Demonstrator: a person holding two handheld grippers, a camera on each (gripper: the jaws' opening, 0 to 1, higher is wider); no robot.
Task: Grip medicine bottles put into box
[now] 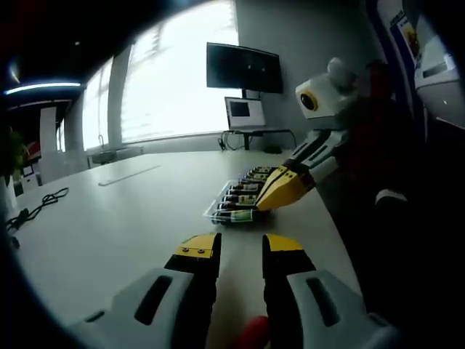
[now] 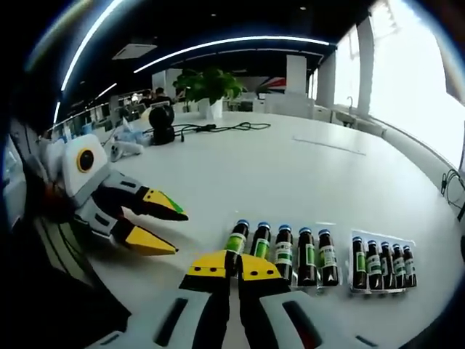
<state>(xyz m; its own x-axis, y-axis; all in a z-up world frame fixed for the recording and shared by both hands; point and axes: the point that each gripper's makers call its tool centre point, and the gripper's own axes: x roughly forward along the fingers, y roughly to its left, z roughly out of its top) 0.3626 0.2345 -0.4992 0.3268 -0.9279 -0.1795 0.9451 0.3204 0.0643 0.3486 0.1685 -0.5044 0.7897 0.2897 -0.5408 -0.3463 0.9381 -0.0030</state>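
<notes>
White and broad, the tabletop (image 2: 305,174) is stretching away through an open office, with bright windows along one side, a potted plant (image 2: 207,86) and a dark cable at the far end, and a monitor (image 1: 244,67) and a laptop (image 1: 245,113) standing on a desk behind. Judging from the layout, the work is sitting at the gripping step: the right gripper (image 2: 234,267) is reaching over the near end of a row of medicine bottles (image 2: 283,252) with blue caps and green labels, which are lying just ahead of its jaws and a little to the right of them, the leftmost bottle looking to be right at the jaw tips. Its jaws are standing nearly together with only a thin slit between, and they are clamping nothing that I can make out. Further to the right of those jaws a clear box (image 2: 383,265) is holding a smaller row of bottles (four, apparently already packed). The next move is probably calling for the right jaws to spread, settle around one bottle's body and lift it across to the box. The left gripper (image 1: 241,254) is hovering low over bare tabletop, level and pointing toward the bottles well ahead of it, its jaws parted by a moderate gap and empty.
</notes>
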